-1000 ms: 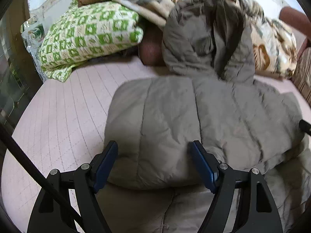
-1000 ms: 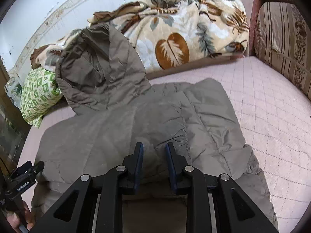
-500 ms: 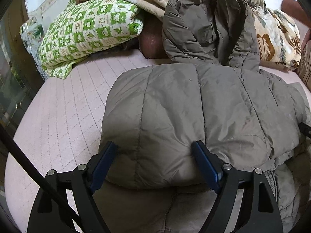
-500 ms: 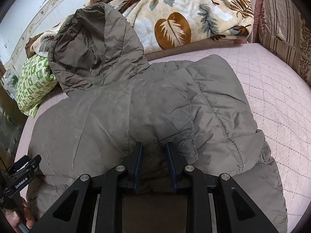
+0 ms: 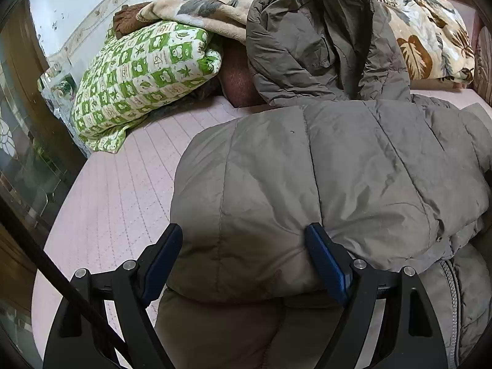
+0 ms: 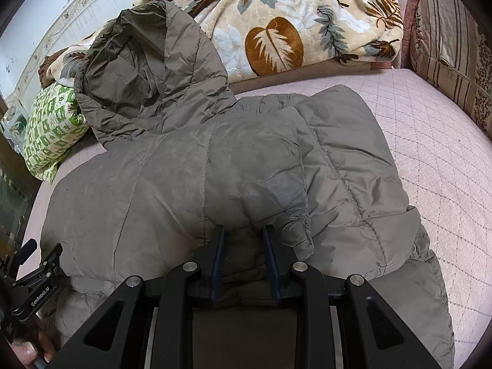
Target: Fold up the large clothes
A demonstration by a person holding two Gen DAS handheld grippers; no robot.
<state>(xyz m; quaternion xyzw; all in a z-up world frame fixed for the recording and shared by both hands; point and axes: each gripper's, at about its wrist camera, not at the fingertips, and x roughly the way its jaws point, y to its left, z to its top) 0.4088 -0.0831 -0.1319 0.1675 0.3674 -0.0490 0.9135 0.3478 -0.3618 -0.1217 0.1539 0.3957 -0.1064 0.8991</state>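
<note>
A bed covered with a pale pink quilted sheet fills both views, with a white patterned wall behind it and a dark wooden and glass piece of furniture along the left edge. At the head of the bed lies a plush cream blanket printed with brown and grey leaves, and beside it a green-and-white checked pillow. A striped brown cushion stands at the far right.

The only writing that can be read is "GenRobot.AI", printed in white on the black body of the left gripper where it shows at the lower left of the right wrist view, with a person's fingers below it.

The large grey-brown quilted hooded puffer jacket lies across the middle of the bed, doubled over on itself so that a padded fold bulges toward the cameras. Its hood stands up against the blanket and pillow. A zipper runs along the lower layer at the right of the left wrist view.

The left gripper has wide-spread blue-padded jaws that have just been opening; the thick fold sits between them, and the left pad stands at its edge without clearly pressing. The right gripper has narrow jaws pinched on a bunched fold at the jacket's near edge.
</note>
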